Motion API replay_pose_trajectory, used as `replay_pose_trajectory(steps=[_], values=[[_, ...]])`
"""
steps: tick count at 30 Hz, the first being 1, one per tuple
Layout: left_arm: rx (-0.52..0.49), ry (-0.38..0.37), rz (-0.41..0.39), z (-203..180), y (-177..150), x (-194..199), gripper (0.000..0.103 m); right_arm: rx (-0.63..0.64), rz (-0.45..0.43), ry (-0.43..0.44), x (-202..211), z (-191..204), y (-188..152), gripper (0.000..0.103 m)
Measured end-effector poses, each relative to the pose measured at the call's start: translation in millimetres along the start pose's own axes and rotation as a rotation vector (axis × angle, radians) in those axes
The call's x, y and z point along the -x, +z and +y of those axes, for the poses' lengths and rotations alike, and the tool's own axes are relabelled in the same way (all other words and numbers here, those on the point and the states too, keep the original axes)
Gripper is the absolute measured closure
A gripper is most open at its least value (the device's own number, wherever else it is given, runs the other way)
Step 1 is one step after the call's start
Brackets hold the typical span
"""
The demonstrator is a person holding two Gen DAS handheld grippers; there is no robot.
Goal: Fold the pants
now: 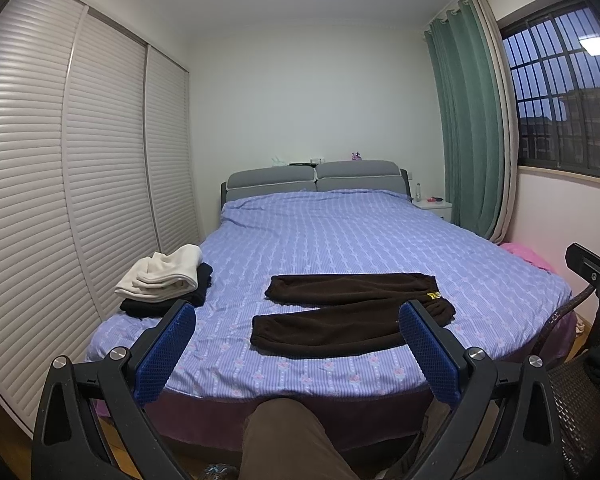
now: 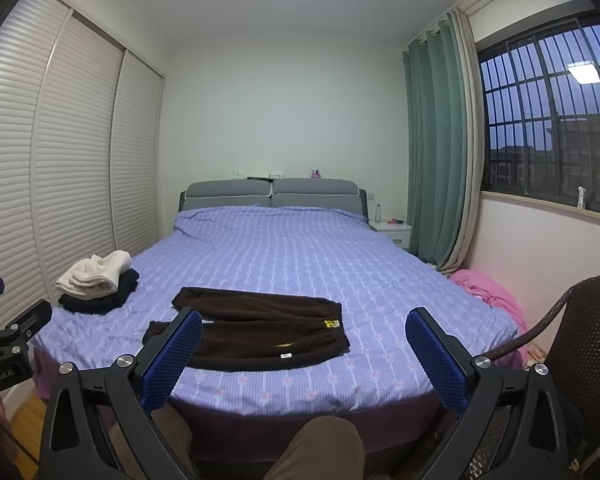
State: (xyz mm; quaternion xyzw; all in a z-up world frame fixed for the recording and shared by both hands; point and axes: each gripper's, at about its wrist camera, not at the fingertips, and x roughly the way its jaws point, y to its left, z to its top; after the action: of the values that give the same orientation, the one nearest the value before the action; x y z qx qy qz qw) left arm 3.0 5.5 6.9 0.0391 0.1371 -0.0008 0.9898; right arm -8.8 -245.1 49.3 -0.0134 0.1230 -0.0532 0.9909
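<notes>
Dark brown fleece pants lie flat on the blue bedsheet near the foot of the bed, legs pointing left, waistband with a yellow tag at the right. They also show in the right wrist view. My left gripper is open and empty, held above the bed's foot edge, short of the pants. My right gripper is open and empty, also short of the pants, toward their waist end.
A stack of folded clothes, white on black, sits at the bed's left edge. A louvred wardrobe runs along the left. A wicker chair and pink bedding are at the right. My knee is below.
</notes>
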Motion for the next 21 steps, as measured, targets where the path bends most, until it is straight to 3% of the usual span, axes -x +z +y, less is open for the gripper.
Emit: replay_pose_trajectory(steps=[21], values=[[-0.012,0.009,-0.004,-1.3,-4.4,-2.0,0.000,-0.003,0.005,0.001,-1.8,1.3,0.1,0.000]])
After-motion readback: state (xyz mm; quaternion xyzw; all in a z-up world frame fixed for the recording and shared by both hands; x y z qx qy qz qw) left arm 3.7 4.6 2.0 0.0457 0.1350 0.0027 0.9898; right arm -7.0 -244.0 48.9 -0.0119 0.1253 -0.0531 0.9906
